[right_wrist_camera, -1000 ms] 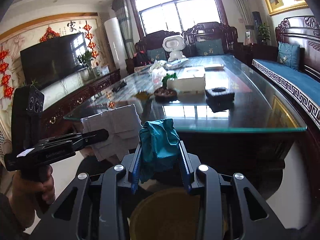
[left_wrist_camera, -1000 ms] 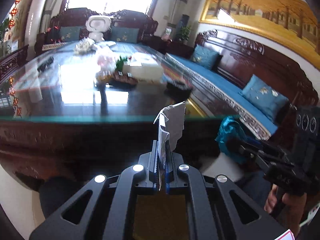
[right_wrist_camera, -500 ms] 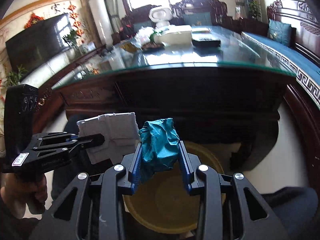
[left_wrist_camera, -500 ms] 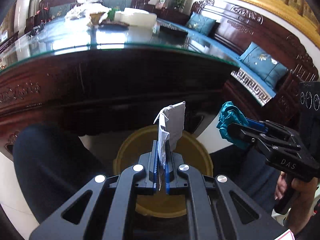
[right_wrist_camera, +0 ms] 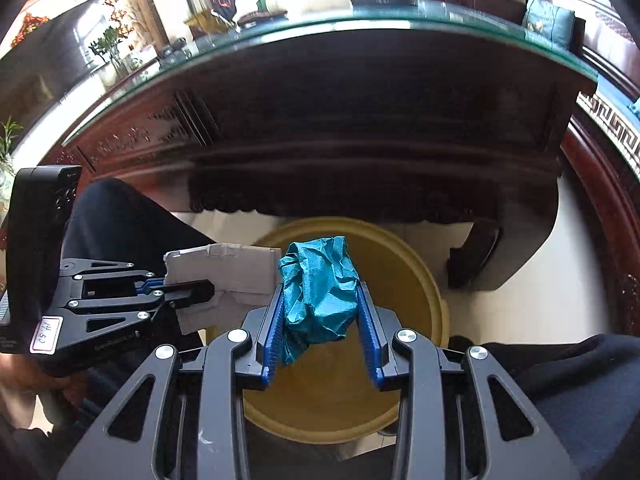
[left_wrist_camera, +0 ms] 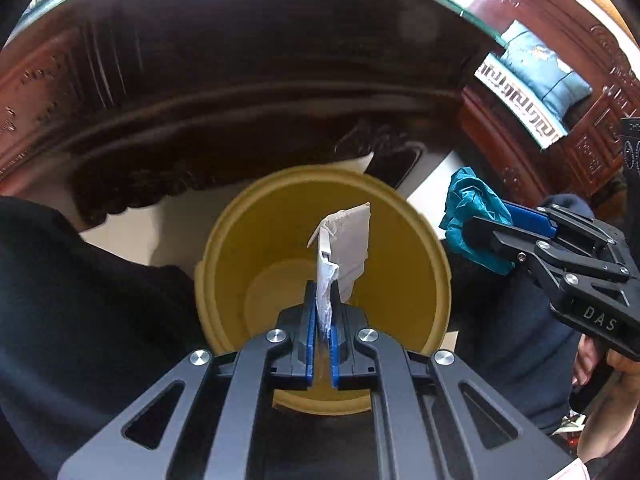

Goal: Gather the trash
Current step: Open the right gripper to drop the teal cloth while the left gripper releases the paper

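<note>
left claw [left_wrist_camera: 320,312]: the blue pads are pressed together on a flat piece of white card [left_wrist_camera: 346,248]. the card stands edge-on between the pads, its long axis running forward along the fingers and its free end pointing away from the claw. seen from the right wrist view, the same card [right_wrist_camera: 236,268] shows its broad face, a creased rectangle.

right claw [right_wrist_camera: 320,320]: the pads are clamped on a crumpled teal wad [right_wrist_camera: 318,296], which bulges above and ahead of the fingertips. the wad has no clear long axis; it is a loose ball.

yellow bin [left_wrist_camera: 424,248]: round, open-topped, standing on the pale floor just in front of the dark carved worktop [right_wrist_camera: 360,128], below its near edge. the inside looks bare as far as it is visible.

governing relation: in the left wrist view the card hangs directly over the bin mouth, near its centre. the wad [left_wrist_camera: 474,224], in that same view, sits outside the bin's right rim, though the right wrist view places it over the opening; its true position relative to the rim cannot be settled. judgement: the left claw is the better placed for release, needing only to part its pads. the right claw may need a small shift toward the bin's centre first.

risk noted: the light card could glide sideways on release and catch the rim.
</note>
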Motion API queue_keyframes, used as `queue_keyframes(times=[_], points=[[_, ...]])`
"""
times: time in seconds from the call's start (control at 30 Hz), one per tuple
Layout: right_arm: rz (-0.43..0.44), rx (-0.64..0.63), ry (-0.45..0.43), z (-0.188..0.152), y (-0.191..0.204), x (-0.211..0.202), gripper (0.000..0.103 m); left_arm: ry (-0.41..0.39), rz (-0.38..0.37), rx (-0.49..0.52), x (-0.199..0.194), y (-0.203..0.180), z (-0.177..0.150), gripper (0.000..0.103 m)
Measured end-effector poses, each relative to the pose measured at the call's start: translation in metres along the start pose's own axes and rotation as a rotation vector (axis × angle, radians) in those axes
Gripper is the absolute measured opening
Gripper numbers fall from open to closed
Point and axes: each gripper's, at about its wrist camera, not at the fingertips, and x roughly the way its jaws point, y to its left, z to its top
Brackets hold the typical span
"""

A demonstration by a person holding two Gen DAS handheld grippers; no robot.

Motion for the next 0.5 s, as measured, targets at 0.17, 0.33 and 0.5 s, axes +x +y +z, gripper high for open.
queue_keyframes(times=[0.17, 0.33, 0.5], points=[[-0.014, 0.015, 0.042, -0.003, -0.008, 0.014, 0.038, 0.03, -0.001, -0.008, 0.014, 0.002, 0.003, 0.006], [-0.016, 0.025, 0.055, 0.0, -0.014, 0.022, 0.043, 0.061, 0.009, -0.013, 0.026, 0.007, 0.002, 0.006], [-0.003, 0.028, 0.069, 0.002, -0.017, 0.026, 0.046, 0.084, 0.014, -0.008, 0.037, 0.007, 0.004, 0.006]])
